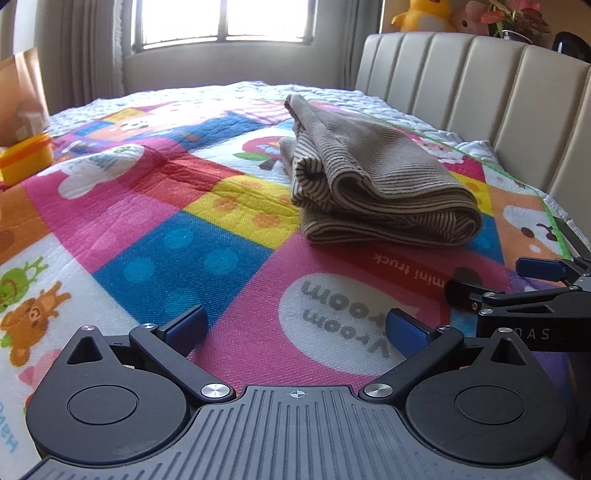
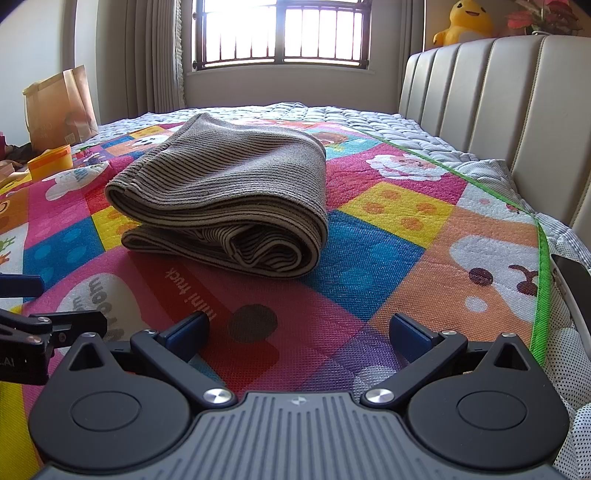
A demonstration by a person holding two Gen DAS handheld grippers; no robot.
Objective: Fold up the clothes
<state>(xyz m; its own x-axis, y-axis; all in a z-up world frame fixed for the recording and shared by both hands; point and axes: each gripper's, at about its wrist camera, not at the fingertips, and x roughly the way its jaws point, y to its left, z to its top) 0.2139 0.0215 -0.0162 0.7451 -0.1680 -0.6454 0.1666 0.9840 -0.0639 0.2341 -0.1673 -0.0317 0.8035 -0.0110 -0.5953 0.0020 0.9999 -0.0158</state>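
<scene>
So the striped garment (image 2: 225, 195) was sitting folded into a chunky bundle on the play mat (image 2: 388, 251), straight ahead of both grippers and a bit off from each, nothing touching it. From the right gripper (image 2: 299, 332) it lay ahead and slightly left; from the left gripper (image 1: 295, 328) it was ahead and off to the right. So basically it sat between the two lines of sight, and I'd say the right one was a little nearer, though fisheye makes that hard to call.

The bundle's long axis ran away from the grippers toward the window (image 2: 280, 33), with the rounded fold edges facing the cameras and a looser bit of fabric trailing at the far end. If another fold or a tidy-up was coming, I'd guess that near rolled edge is what the fingers would meet first.

Fingers on both grippers were spread wide apart with nothing between them, just hovering low over the mat. You could see each gripper poking into the edge of the other's view, so they were side by side and close.

Surface was a colourful quilted mat laid over a bed, padded headboard (image 2: 498, 92) along the right, a yellow tub (image 1: 26, 162) and paper bag (image 2: 59, 107) off left, plush duck (image 2: 465, 22) up on the headboard.
</scene>
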